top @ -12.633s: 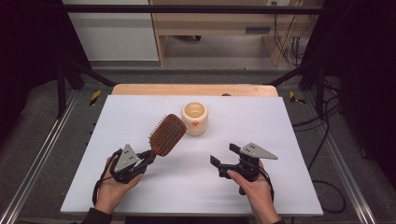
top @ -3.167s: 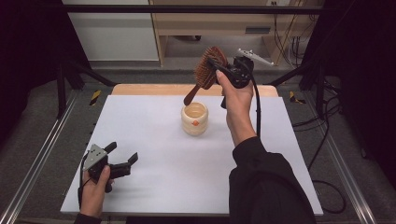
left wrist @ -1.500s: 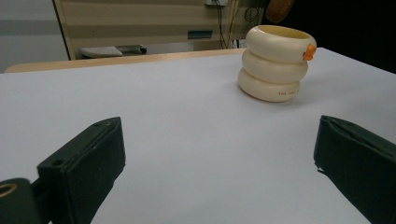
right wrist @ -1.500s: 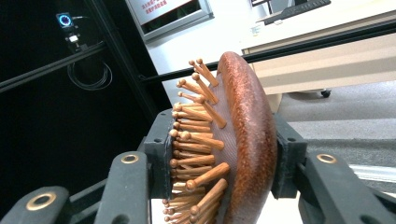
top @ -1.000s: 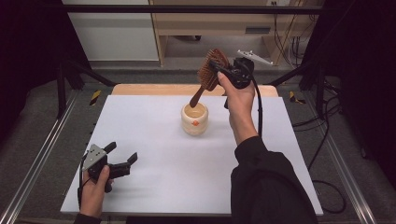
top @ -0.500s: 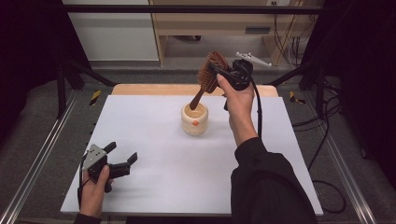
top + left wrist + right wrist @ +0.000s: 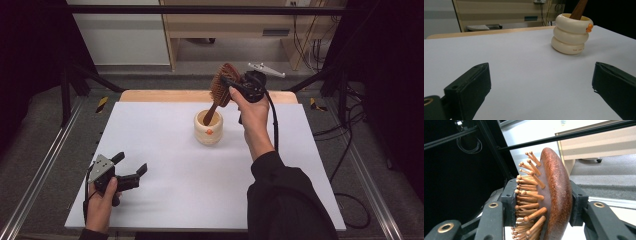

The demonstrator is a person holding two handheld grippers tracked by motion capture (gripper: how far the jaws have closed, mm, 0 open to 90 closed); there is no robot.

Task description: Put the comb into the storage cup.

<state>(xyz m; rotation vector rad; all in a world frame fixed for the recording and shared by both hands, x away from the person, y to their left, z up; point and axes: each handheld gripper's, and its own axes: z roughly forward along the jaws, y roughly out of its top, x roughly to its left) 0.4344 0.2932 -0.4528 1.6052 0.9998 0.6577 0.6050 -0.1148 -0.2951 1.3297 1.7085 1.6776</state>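
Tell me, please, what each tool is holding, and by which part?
The right tool clamps the hairbrush by its head, bristles to back. The left tool holds nothing.

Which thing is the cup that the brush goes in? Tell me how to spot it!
Find the big white table. Toward its far edge stands a small cream pot shaped like stacked rings, with a tiny orange mark on its front. The brown wooden hairbrush has its handle poking into it.

1. White tabletop [image 7: 170,150] spreads wide, with a strip of bare wood [image 7: 165,95] showing along its far edge.
2. Standing directly on it, toward the far middle: a cream ringed holder [image 7: 208,128], upright, with a small orange mark on its side.
3. Left tongs [image 7: 131,173] sit low over the near-left corner.
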